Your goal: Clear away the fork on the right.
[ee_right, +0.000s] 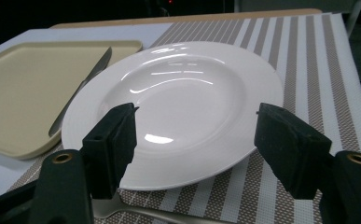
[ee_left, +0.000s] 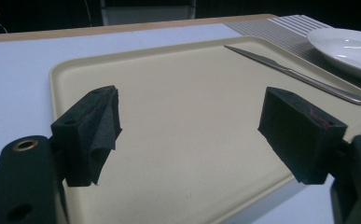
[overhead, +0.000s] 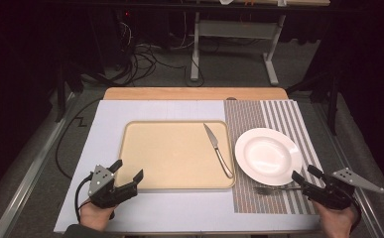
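A beige tray (overhead: 174, 153) lies in the middle of the white table cover. A steel knife (overhead: 218, 149) rests on the tray's right side. To its right, a white plate (overhead: 268, 155) stands on a striped placemat (overhead: 279, 114). A fork (overhead: 275, 189) lies on the mat just in front of the plate. My left gripper (overhead: 128, 169) hovers open over the tray's near left corner, nothing between its jaws (ee_left: 190, 100). My right gripper (overhead: 304, 173) is open at the plate's near right rim, beside the fork's handle end. In the right gripper view (ee_right: 194, 114) its jaws frame the plate (ee_right: 192, 93) without touching it.
The wooden table edge (overhead: 194, 93) runs along the far side. Beyond it are a floor with cables (overhead: 135, 59) and a white desk frame (overhead: 195, 44). In the right gripper view the fork (ee_right: 136, 212) lies under the left jaw, with the knife (ee_right: 82, 86) and tray (ee_right: 24, 93) to its left.
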`<action>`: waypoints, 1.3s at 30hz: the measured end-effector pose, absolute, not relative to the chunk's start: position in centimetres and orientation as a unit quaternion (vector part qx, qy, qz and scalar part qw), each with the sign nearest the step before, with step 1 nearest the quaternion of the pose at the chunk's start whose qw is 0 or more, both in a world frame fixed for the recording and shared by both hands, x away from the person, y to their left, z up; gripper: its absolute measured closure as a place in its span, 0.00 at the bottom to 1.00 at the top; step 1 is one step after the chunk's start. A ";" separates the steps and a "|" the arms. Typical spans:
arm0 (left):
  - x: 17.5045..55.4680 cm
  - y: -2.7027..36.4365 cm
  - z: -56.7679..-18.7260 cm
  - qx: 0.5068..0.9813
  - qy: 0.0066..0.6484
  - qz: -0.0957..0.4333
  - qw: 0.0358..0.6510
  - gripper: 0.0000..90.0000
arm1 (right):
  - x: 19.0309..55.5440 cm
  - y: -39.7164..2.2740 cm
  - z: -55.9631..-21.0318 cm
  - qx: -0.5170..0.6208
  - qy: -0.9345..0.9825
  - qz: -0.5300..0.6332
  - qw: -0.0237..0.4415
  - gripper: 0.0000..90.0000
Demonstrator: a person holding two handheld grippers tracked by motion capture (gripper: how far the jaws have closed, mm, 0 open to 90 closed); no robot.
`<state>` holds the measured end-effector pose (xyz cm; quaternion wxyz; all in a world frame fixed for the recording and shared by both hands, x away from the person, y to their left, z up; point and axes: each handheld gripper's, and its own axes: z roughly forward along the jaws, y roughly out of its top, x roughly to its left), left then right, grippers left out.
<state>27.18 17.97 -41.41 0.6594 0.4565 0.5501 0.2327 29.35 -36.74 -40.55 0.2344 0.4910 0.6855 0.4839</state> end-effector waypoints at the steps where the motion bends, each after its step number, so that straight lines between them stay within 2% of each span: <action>1: 27.2 17.9 -41.4 0.457 0.549 0.233 0.659 0.24 | 29.4 -36.7 -40.5 0.489 0.691 0.479 0.233 0.33; 7: 27.2 17.8 -41.4 0.459 0.549 0.238 0.657 0.24 | 29.2 -36.4 -39.7 0.470 0.720 0.445 0.251 0.34; 20: 27.3 17.9 -41.4 0.459 0.549 0.229 0.660 0.24 | 29.9 -36.9 -39.4 0.496 0.745 0.392 0.214 0.38; 24: 27.1 17.8 -41.3 0.455 0.549 0.230 0.663 0.24 | 29.6 -36.7 -39.1 0.493 0.757 0.376 0.207 0.43; 39: 27.4 17.8 -41.5 0.459 0.553 0.229 0.656 0.24 | 30.5 -36.4 -39.7 0.492 0.804 0.295 0.158 0.45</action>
